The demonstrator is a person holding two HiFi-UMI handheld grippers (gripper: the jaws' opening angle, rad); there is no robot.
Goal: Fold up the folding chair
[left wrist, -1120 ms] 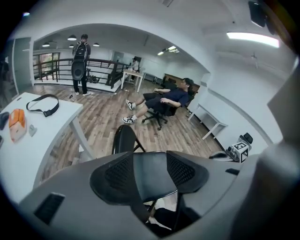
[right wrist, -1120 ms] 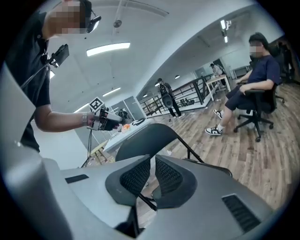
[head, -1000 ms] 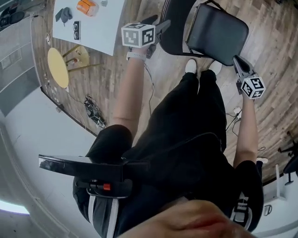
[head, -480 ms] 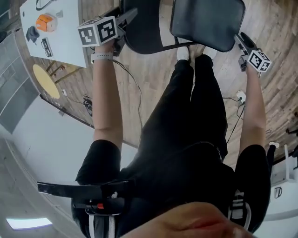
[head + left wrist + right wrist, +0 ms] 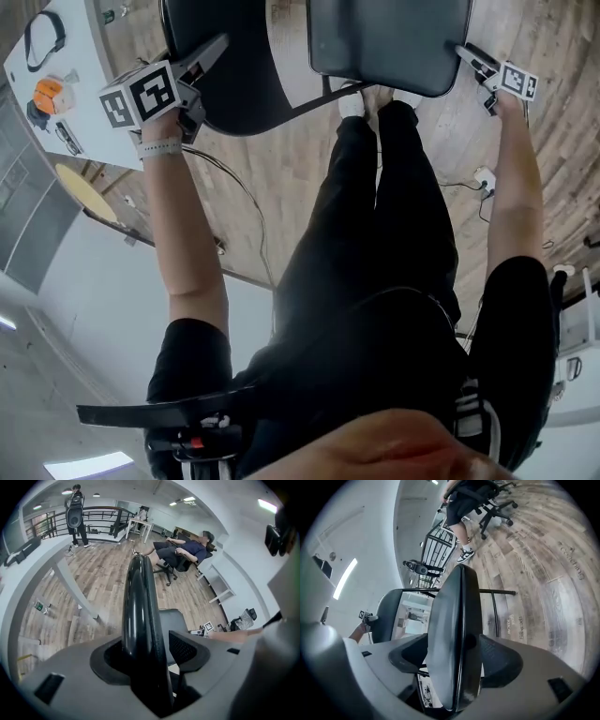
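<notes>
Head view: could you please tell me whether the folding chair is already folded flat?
No, its seat and backrest stand clearly apart, not flat against each other.

**Office life goes on around me**

To my left on the plank floor (image 5: 272,159) stands a white table (image 5: 94,66) carrying an orange object (image 5: 47,94) and a black loop (image 5: 45,28), with a round yellow stool (image 5: 84,192) beside it. A cable (image 5: 246,202) trails over the boards. Farther off, one person (image 5: 183,550) reclines in an office chair (image 5: 171,569); another (image 5: 76,513) stands by a black railing (image 5: 101,515).
</notes>
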